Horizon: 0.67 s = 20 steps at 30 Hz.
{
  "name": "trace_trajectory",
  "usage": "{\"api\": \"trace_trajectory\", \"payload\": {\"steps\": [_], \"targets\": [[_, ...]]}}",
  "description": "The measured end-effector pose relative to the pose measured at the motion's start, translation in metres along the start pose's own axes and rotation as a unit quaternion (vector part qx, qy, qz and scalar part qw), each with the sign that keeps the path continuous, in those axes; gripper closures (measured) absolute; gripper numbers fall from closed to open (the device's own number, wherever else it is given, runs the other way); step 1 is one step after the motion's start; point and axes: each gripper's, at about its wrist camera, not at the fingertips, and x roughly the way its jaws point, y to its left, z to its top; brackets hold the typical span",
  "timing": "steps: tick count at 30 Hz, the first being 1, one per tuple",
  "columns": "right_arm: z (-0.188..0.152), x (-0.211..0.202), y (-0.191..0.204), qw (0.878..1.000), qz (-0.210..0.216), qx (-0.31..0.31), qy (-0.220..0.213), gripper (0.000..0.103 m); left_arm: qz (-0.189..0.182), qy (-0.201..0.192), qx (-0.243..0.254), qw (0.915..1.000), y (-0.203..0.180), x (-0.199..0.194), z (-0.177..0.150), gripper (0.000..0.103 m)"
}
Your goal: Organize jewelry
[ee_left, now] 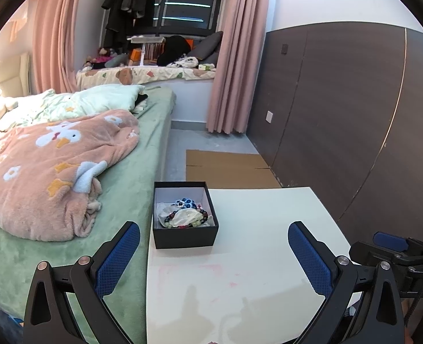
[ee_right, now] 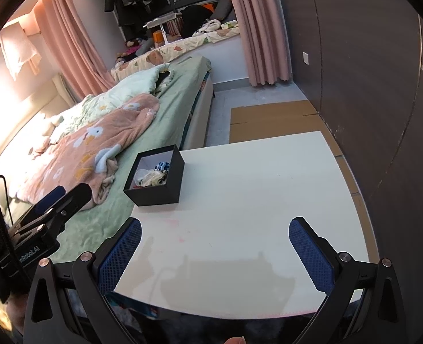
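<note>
On my far left lies the bed (ee_left: 68, 172), its pink blanket (ee_left: 54, 172) bunched up right beside the tabletop's edge, so anything nudged off that side would land on soft cloth rather than the floor.

My left tongs (ee_left: 214, 255) hang released, the blue pads (ee_left: 118, 258) spread wide with nothing between them. They hover low over the near part of the white tabletop (ee_left: 268, 229), aimed toward 12 o'clock, which keeps the black box (ee_left: 185, 235) square in their line of sight.

That box sits at the tabletop's left edge, at about 11 o'clock from the left tongs and 10 o'clock from the right ones. It stands upright with no lid on it, and the jewelry (ee_left: 182, 213) lies inside: beaded bracelets, a pale translucent piece and something blue and white, all heaped in one loose pile. I judge the open top is there so the tongs can reach straight down in. Whether the pile was gathered here as the finished job or waits to be sorted out, I cannot tell.

My right tongs (ee_right: 214, 252) are likewise released and empty, held over the bare middle of the tabletop, clear of the box. The rest of the tabletop out to 3 o'clock carries no loose pieces that I can see.
</note>
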Motion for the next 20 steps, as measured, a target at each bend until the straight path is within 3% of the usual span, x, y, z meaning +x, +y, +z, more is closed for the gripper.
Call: {"api": "trace_trajectory", "payload": {"steps": [20], "targets": [[-0.0002, 0.0043, 0.0013, 1.000, -0.004, 0.008, 0.005, 0.000, 0.005, -0.006, 0.011, 0.9999, -0.0021, -0.0052, -0.0004, 0.000]]}}
